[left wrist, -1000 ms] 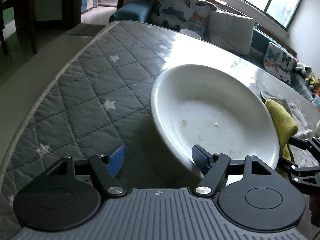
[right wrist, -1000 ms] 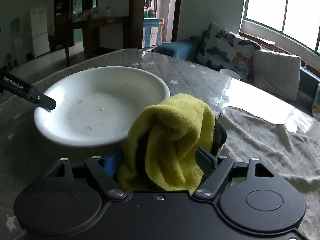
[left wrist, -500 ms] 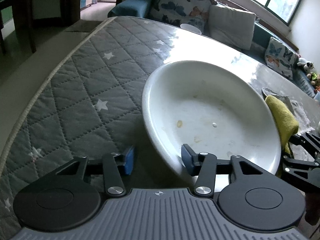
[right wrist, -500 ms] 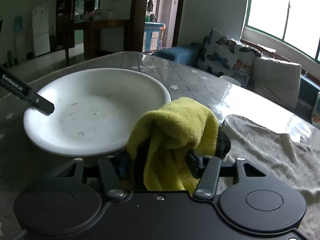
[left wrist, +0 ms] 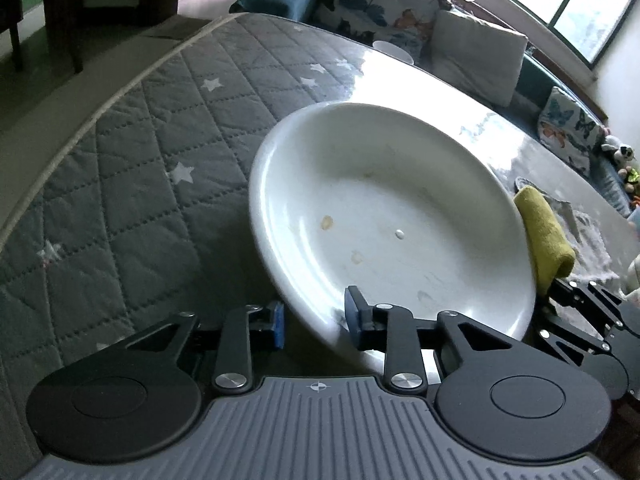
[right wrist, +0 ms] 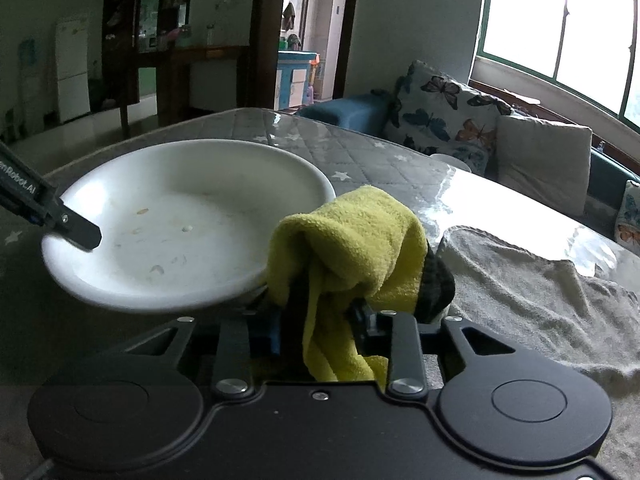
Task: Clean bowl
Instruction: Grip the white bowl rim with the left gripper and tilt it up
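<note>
The white bowl (left wrist: 392,216) sits tilted on a desk (left wrist: 132,168) covered by a grey quilted cloth with white stars under a glossy clear sheet. The left gripper (left wrist: 314,322) has its 2 blue-padded fingers on either side of the bowl's near rim, 1 inside and 1 beneath, closed on the rim. A few small food specks (left wrist: 327,222) dot the inside of the bowl.

The right gripper (right wrist: 316,328) is clamped on a bunched yellow cloth (right wrist: 352,248) with a dark lining, held just beside the bowl's right rim; whether the cloth touches the rim cannot be told. To the right of it a pale grey towel (right wrist: 540,292) lies rumpled on the desk. Beyond the desk's far edge stand butterfly-print cushions (right wrist: 444,116), a plain cushion (right wrist: 544,156) and a small white cup (left wrist: 394,50); none of these block the bowl.

Compared with 1 second ago, the left gripper's fingers have narrowed from a wide gap to a grip on the rim, and the bowl's near edge now sits higher, off the cloth. The right gripper has tightened on the yellow cloth.
</note>
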A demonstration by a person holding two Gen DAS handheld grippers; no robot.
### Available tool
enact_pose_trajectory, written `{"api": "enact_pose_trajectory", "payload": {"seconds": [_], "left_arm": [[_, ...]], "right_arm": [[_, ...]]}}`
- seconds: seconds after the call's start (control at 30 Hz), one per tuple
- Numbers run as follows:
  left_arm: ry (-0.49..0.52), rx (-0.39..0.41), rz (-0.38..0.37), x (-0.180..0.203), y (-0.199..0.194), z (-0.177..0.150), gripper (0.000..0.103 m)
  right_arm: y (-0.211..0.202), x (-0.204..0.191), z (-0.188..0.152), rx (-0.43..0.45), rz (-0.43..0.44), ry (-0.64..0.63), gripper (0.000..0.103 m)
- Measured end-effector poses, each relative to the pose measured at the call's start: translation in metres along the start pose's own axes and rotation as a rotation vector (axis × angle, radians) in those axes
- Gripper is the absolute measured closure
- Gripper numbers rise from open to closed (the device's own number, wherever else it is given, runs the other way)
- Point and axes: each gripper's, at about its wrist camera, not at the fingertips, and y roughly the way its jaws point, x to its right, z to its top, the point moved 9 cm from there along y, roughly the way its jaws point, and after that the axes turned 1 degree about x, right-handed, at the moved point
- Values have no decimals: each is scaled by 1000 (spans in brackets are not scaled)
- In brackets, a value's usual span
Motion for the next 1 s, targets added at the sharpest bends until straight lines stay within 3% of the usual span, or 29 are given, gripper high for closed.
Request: {"api": "enact_pose_trajectory", "payload": {"seconds": [0.23,0.4,0.77,1.0], "left_arm": [[-25,-5,13,1,-2,-3,71],[-49,-8,9,2,-4,-4,71],[53,28,45,25,-6,-16,49],[50,31,60,28,-4,-16,43]], "right_arm": [[-3,-3,-1,-3,-4,13,74],[8,3,-1,-12,4,-11,70],[19,11,-1,-3,10,38,62],[27,17,2,-5,19,58,55]]}}
